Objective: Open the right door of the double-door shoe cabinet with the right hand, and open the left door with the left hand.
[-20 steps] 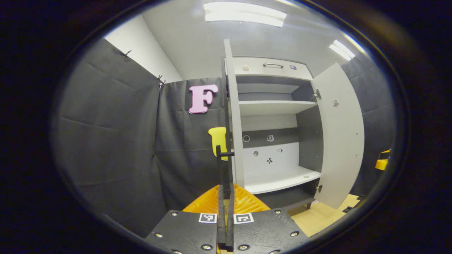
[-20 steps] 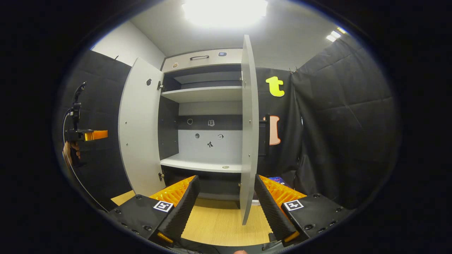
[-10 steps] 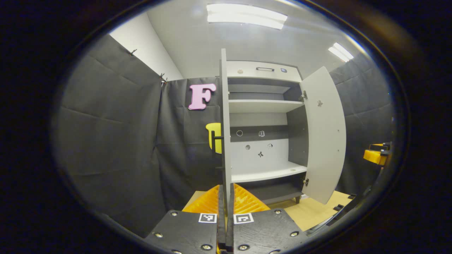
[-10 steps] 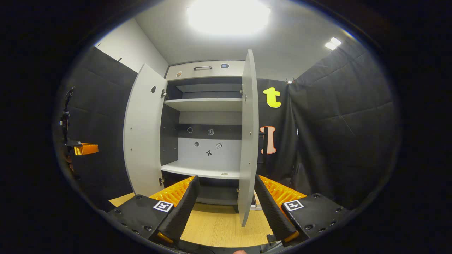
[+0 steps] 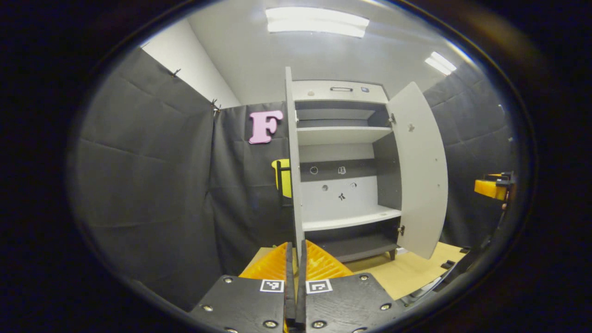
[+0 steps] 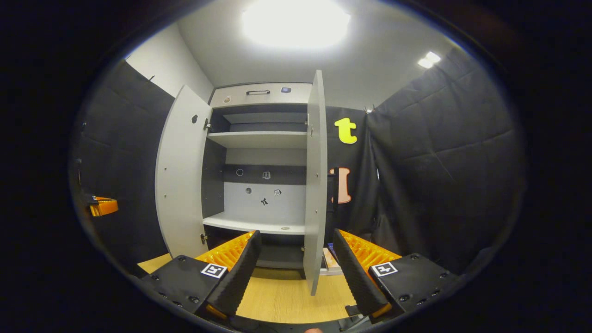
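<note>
Both doors of the shoe cabinet (image 6: 259, 138) stand wide; apparently nothing remains. My left tool (image 5: 295, 282) is closed and empty, my right tool (image 6: 296, 273) spread open.

Open cabinet interior (image 6: 259, 203) between 2 swung-out doors (image 6: 316, 185).

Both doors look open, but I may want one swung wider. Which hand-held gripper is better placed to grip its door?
Right, probably. The right hand-held gripper is open, with the right door edge lined up between its fingers. The left hand-held gripper is shut facing the left door edge.
</note>
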The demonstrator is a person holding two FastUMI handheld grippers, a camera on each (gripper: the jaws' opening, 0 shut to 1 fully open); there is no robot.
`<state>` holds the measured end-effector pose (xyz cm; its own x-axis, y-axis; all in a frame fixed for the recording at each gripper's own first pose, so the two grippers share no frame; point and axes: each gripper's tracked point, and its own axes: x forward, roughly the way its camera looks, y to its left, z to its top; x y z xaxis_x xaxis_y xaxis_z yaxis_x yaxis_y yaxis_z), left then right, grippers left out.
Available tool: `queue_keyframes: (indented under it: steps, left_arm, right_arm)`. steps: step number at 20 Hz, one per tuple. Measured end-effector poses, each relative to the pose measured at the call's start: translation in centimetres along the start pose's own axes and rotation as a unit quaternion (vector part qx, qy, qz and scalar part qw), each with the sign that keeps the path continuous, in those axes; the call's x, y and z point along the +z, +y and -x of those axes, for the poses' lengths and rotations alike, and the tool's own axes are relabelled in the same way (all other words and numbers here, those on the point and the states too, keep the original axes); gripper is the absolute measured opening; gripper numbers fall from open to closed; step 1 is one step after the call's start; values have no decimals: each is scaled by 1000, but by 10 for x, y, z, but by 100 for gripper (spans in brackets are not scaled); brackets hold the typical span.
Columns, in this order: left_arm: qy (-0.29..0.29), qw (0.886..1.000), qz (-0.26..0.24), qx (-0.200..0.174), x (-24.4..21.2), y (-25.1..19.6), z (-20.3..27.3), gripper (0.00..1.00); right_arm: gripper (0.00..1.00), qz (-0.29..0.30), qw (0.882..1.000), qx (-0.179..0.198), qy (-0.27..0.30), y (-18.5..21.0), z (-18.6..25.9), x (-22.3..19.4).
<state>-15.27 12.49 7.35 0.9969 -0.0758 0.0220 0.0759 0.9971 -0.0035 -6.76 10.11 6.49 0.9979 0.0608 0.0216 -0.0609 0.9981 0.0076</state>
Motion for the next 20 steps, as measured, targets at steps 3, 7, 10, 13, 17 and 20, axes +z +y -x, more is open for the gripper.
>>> queue_keyframes:
  steps: [3,7,10,13,17,20]
  left_arm:
    - [-5,1000,-21,-7,7,-11,2,4]
    - [-14,1000,-9,6,10,-9,6,41]
    - [-11,1000,-5,14,7,-4,9,61]
    - [-11,1000,-6,28,7,4,11,79]
    - [-17,999,-10,38,8,5,15,89]
    - [-15,999,-14,37,7,2,12,89]
  right_arm:
    - [97,-5,1000,-2,-3,0,5,-1]
    - [97,-5,1000,-1,0,1,5,-4]
    - [97,-5,1000,-1,-3,1,6,-2]
    - [97,-2,1000,-3,-5,0,7,-1]
    - [97,-6,1000,-5,-9,-1,8,3]
    - [97,-4,1000,-7,-10,-3,10,7]
